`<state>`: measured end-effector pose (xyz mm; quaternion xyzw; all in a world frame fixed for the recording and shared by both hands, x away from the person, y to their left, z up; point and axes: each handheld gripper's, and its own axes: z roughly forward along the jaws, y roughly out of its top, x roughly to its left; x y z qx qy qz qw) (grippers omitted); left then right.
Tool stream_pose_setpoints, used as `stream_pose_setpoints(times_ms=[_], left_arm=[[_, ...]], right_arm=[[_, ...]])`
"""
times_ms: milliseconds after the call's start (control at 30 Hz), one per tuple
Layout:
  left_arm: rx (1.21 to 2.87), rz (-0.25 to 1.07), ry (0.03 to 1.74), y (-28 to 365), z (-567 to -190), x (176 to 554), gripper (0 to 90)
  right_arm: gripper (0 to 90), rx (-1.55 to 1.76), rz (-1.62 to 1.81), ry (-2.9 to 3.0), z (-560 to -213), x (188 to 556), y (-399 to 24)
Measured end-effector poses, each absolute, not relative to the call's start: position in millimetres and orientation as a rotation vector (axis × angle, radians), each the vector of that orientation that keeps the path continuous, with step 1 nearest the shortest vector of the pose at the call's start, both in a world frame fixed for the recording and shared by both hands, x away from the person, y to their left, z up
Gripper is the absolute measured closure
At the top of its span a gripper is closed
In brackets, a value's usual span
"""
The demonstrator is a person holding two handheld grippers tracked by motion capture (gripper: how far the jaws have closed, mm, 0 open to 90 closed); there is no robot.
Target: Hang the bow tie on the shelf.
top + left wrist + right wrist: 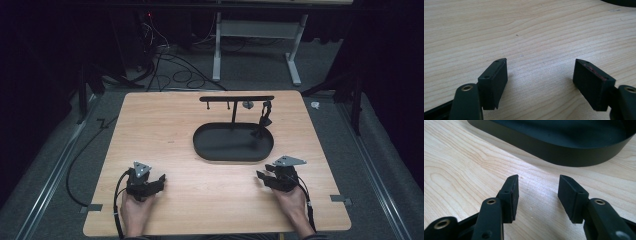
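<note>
Both grippers rest low on the wooden table, one at each near corner, and neither holds anything. The left gripper has its jaws spread wide over bare wood, and the right gripper has its jaws parted with only tabletop between them.

The things nearest the work sit at the far middle of the table: a black oval tray with a T-shaped stand rising from it. From the stand's crossbar, toward its right end, hang a small grey piece and a dark dangling item; they are too small to tell what they are. In the right gripper view the tray's wall lies just ahead of the jaws, so the right hand is the closer one.

The step in hand looks like the first reach toward the stand. To do it well, the right gripper should lift clear of the tray rim before moving in, approach the hanging item from the open side, and keep its jaws parted until they stand on both sides of it. The stand is thin and likely tips easily, so the left gripper could steady the tray's near edge.
</note>
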<state>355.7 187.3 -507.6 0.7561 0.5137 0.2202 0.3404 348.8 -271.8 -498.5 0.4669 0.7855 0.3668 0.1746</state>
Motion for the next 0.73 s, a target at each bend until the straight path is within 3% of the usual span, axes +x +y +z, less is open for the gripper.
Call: stream_pose_setpoints(times_ms=[733], left_arm=[[1.966, 0.573, 1.336, 187.1, -507.7, 355.6, 28.0]], right_arm=[[46.5, 1.252, 0.957, 2.235, -501.9, 348.3, -265.0]])
